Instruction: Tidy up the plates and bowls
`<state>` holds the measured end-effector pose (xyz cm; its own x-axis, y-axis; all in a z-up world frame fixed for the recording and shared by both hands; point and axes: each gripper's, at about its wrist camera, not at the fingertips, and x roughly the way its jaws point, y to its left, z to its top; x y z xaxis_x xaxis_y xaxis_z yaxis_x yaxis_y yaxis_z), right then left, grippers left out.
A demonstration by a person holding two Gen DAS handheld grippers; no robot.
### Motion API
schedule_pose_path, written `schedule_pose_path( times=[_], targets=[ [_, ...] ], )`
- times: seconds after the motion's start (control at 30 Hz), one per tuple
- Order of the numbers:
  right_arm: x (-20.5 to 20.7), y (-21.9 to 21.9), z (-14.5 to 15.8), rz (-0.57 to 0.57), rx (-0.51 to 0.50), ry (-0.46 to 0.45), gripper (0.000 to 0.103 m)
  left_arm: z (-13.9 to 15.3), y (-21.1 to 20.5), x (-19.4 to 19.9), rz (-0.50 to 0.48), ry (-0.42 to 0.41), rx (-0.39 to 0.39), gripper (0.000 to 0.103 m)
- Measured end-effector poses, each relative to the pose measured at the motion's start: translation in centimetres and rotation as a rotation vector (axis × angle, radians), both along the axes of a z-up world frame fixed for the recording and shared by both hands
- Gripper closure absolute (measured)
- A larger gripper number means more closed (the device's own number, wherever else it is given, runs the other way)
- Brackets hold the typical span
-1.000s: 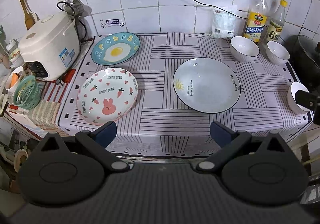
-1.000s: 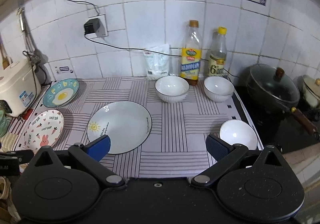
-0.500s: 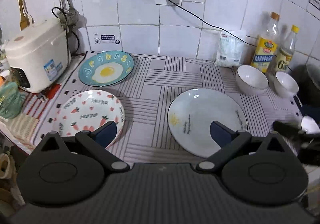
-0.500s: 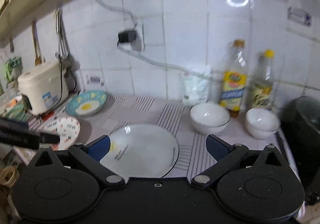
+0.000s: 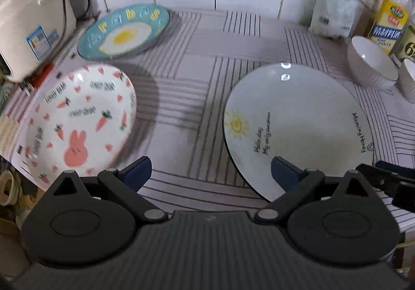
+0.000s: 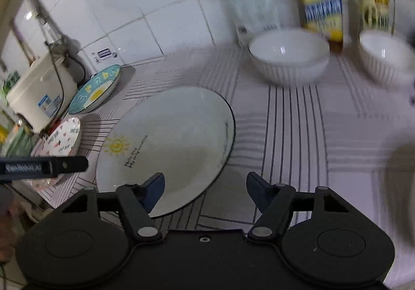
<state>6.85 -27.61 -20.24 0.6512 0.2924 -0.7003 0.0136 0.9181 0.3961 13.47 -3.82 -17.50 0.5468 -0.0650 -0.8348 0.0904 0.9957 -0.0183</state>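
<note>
Ceramic stock, placed from the sun plate [image 5: 298,124]: bunny plate [image 5: 77,119] left, egg plate [image 5: 124,30] behind-left, two bowls [image 6: 288,56] behind-right, all apart, so nothing is stacked yet. Our left gripper [image 5: 211,173] gapes empty; our right gripper [image 6: 205,189] is closing, nothing between, apparently nearing the sun plate's rim.

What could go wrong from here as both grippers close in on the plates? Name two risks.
1. The sun plate lies flat on the striped cloth; the closing right gripper, still empty, might skid it.
2. The bunny plate overhangs the counter edge; the open left gripper might tip it off.
</note>
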Motion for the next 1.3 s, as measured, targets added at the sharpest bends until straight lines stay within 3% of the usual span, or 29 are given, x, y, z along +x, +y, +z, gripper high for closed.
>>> schedule_pose_path(
  times=[0.1, 0.17, 0.23, 0.37, 0.63, 0.87, 1.13, 1.3],
  targets=[
    [0.3, -0.6, -1.4, -0.006, 0.075, 0.009, 0.048, -1.1, -0.5, 0.4, -0.022, 0.023, -0.042, 0.007],
    [0.5, -0.8, -1.8, -0.012, 0.078, 0.005, 0.067, -1.6, -0.9, 0.9, -0.036, 0.065, -0.057, 0.030],
    [0.9, -1.0, -2.1, -0.009, 0.096, -0.011, 0.081, -1.9, -1.4, 1.7, -0.041, 0.103, -0.068, 0.046],
    [1.5, -1.2, -2.3, -0.010, 0.112, -0.012, 0.082, -2.0, -1.7, 2.7, -0.016, 0.147, -0.085, 0.079],
    [3.1, -2.6, -3.3, 0.031, 0.190, -0.005, 0.083, -2.3, -2.0, 2.1, -0.018, 0.108, -0.103, 0.077],
    [3.9, -2.8, -3.0, 0.059, 0.193, 0.018, 0.083, -1.8, -3.0, 2.9, -0.060, 0.167, -0.079, 0.073],
    [5.9, -3.5, -2.7, 0.049, 0.202, -0.004, 0.082, -0.3, -4.1, 3.9, -0.126, 0.075, 0.006, 0.073],
    [8.0, -3.2, -2.4, 0.060, 0.219, -0.047, 0.081, 0.2, -3.1, 6.4, -0.122, 0.060, -0.003, 0.073]
  ],
)
